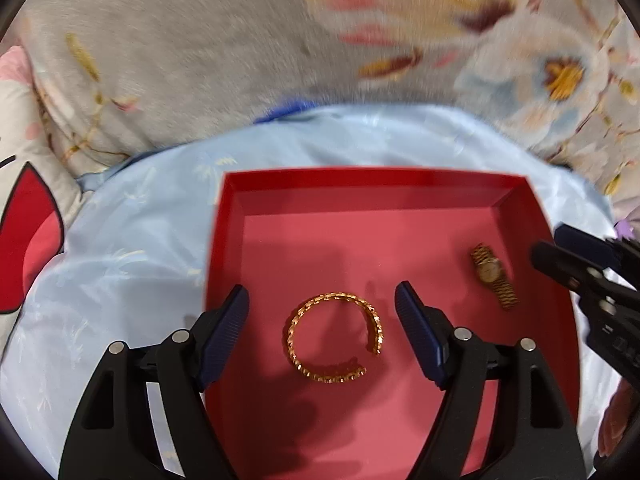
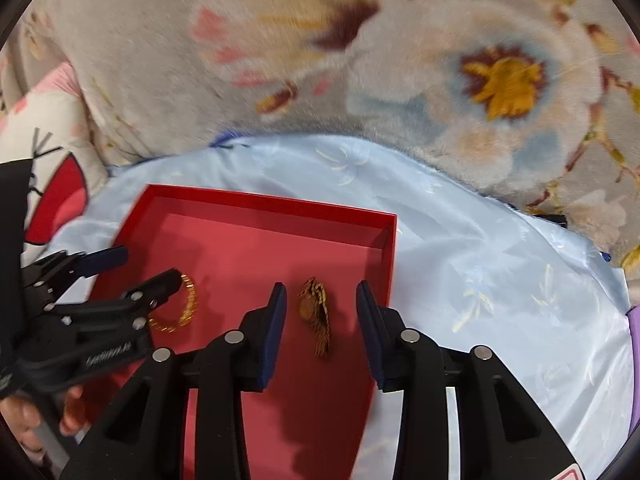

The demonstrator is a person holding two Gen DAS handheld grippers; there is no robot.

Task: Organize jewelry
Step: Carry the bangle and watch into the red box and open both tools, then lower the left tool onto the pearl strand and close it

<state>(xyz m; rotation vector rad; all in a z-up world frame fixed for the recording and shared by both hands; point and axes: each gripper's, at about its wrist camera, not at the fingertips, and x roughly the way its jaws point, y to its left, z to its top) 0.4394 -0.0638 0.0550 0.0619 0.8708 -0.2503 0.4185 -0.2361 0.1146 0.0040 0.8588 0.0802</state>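
Observation:
A red tray lies on pale blue satin cloth. On its floor rests a gold open bangle, between the wide-apart fingers of my left gripper and not touched by the pads. A gold wristwatch lies at the tray's right side, between the fingers of my right gripper, whose pads stand clear of it. The left gripper also shows at the left of the right wrist view, partly hiding the bangle. The right gripper's fingers show at the right edge of the left wrist view.
The satin cloth covers a cushion on a grey floral plush blanket. A white and red printed pillow lies at the left. A hand holds the left gripper's handle.

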